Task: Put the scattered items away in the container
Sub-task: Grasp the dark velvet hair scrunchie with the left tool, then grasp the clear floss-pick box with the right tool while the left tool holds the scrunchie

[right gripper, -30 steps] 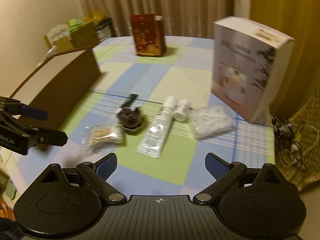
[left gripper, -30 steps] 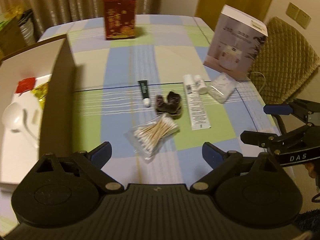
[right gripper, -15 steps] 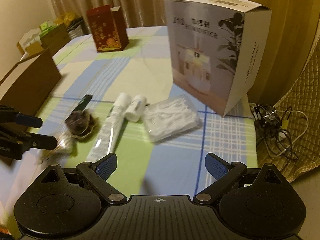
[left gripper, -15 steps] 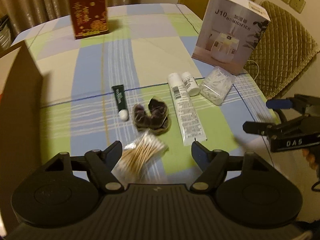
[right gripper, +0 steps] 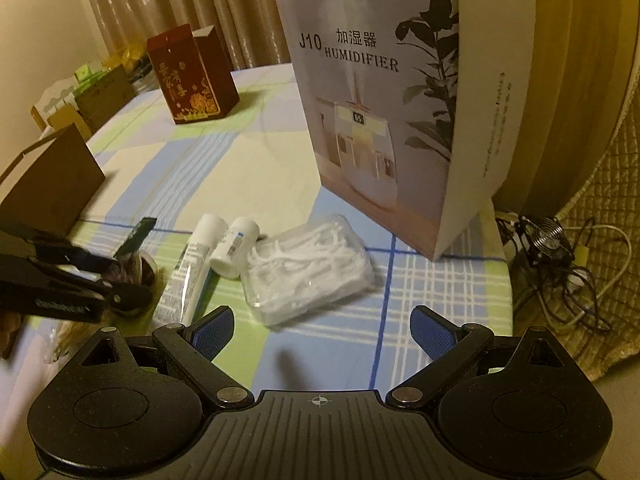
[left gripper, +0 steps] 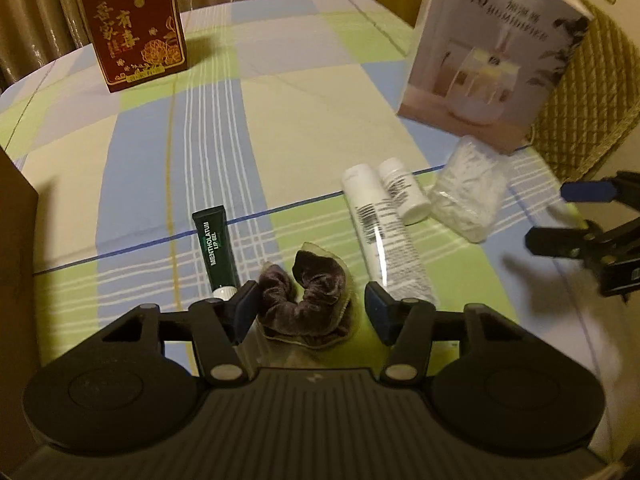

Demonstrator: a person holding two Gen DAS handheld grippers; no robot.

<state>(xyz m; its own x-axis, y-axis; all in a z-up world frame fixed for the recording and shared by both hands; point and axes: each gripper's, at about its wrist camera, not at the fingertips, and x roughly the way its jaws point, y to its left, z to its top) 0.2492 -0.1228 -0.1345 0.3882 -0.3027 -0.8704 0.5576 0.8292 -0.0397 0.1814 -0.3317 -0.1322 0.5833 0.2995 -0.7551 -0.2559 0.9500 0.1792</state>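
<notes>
Low centre of the left wrist view: brown velvet scrunchie on the checked tablecloth, flanked by the left gripper, whose jaws have just been closing, pads not yet pressing it. Beside it, green lip-gel tube and white tube. Right gripper wide open, empty, near the floss-pick bag.

Count on the worktop, near the humidifier box: 1 humidifier box, 1 red box, 1 brown cardboard box, 1 green lip gel tube, 1 long white tube, 1 small white bottle, 1 bag of floss picks, 1 dark scrunchie.
</notes>
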